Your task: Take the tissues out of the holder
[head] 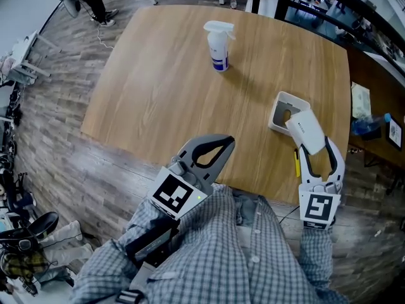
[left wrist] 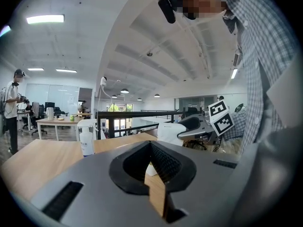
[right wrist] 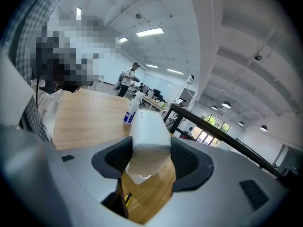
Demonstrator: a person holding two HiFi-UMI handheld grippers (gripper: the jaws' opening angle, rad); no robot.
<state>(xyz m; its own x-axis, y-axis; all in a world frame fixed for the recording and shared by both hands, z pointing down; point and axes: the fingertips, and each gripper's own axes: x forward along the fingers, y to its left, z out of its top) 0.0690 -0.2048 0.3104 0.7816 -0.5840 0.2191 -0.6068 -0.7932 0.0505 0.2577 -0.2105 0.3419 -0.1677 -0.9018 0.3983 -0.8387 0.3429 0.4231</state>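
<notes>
A white tissue pack (head: 307, 130) is clamped between the pads of my right gripper (head: 312, 143), lifted just clear of the white open-topped holder (head: 282, 111) near the table's right front. In the right gripper view the tissue pack (right wrist: 149, 130) fills the gap of the right gripper (right wrist: 149, 148), and part of the holder (right wrist: 138, 176) shows below it. My left gripper (head: 225, 144) hovers at the table's front edge with its jaws together and nothing in them. The left gripper view looks along the left gripper (left wrist: 150, 148) toward the holder (left wrist: 150, 170) and the tissue pack (left wrist: 170, 129).
A white spray bottle (head: 219, 45) stands at the back of the wooden table (head: 164, 87). A small yellow object (head: 296, 164) lies by the right front edge. A side table (head: 373, 100) with a blue bottle (head: 368, 125) is at the right. A person stands far off (left wrist: 12, 110).
</notes>
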